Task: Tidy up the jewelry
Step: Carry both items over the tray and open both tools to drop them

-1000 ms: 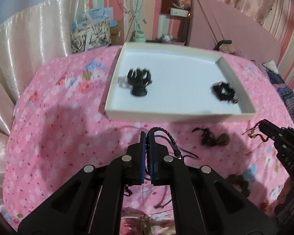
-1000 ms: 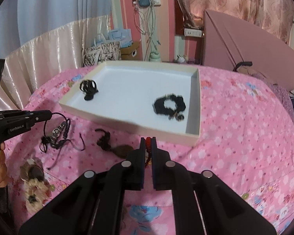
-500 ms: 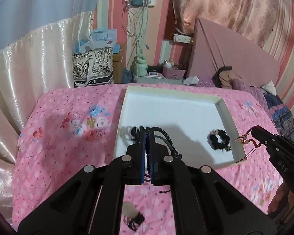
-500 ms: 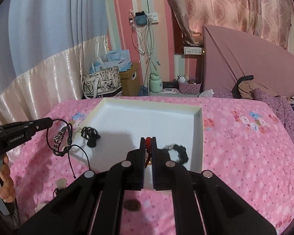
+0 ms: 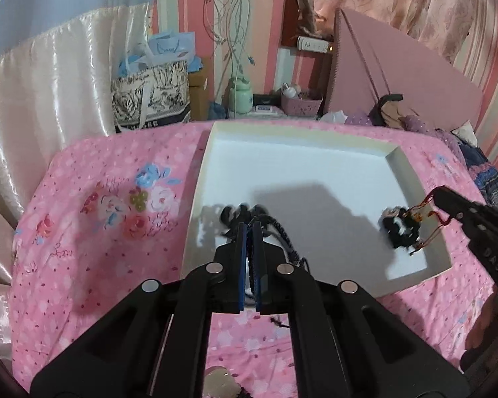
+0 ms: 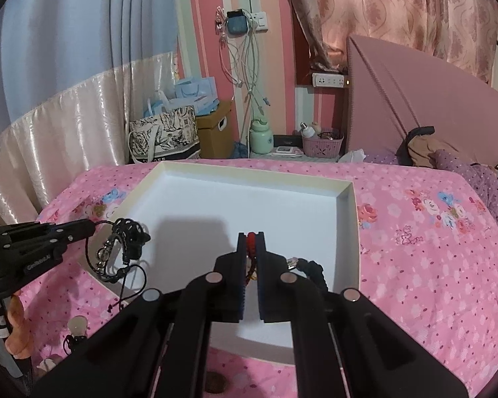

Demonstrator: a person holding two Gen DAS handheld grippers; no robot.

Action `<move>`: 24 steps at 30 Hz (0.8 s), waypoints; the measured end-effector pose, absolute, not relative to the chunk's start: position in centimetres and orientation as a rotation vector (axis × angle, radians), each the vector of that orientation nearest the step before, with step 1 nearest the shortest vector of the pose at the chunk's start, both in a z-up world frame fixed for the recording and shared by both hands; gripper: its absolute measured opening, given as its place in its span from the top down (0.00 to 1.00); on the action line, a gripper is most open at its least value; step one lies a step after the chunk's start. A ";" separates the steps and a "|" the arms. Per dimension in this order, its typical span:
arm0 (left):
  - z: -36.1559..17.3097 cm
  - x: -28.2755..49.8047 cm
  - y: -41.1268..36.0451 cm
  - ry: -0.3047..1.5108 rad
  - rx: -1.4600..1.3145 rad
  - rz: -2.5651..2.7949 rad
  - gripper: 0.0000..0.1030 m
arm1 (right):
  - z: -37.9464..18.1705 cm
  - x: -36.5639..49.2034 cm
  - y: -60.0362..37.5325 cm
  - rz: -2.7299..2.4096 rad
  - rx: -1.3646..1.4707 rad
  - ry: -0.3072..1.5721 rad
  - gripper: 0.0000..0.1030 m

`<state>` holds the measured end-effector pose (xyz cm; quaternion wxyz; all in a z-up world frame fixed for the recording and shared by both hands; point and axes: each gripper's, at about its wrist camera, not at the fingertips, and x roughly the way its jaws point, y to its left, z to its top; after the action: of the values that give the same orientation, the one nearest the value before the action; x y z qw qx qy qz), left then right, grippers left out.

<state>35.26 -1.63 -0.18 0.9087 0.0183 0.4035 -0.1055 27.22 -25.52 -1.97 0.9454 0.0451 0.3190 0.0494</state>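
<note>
Left gripper (image 5: 249, 225) is clamped on a black braided cord bracelet (image 6: 111, 255) that dangles over the near left corner of the shallow white rectangular cardboard tray (image 5: 302, 132) on the pink floral bedspread (image 5: 93, 232). Right gripper (image 6: 250, 235) pinches a red beaded string bracelet (image 5: 425, 214) above the tray's right side. Inside lie a black hair claw (image 5: 232, 214) and a black scrunchie (image 5: 400, 232).

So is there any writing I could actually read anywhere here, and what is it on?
"DAS": on the right hand-held gripper, partly cut off.
White lettering on the left hand-held gripper: too blurred to read.
Print along the bottom of the patterned tote bag: too small to read.
</note>
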 end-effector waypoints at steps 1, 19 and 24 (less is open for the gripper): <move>0.4 35.4 -2.0 0.822 0.035 -0.224 0.99 | -1.8 27.4 -25.5 0.101 0.095 0.647 0.95; -3.0 43.1 -9.6 0.942 0.102 -0.267 0.99 | -5.7 36.3 -27.2 0.002 0.060 0.812 0.96; -4.0 43.4 -9.3 0.955 0.111 -0.249 0.99 | -7.7 36.9 -27.6 -0.006 0.060 0.869 0.95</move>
<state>43.36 -9.29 -4.02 0.8793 0.0534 0.4580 -0.1195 36.95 -27.58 -7.75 0.9067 0.0290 0.4209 -0.0029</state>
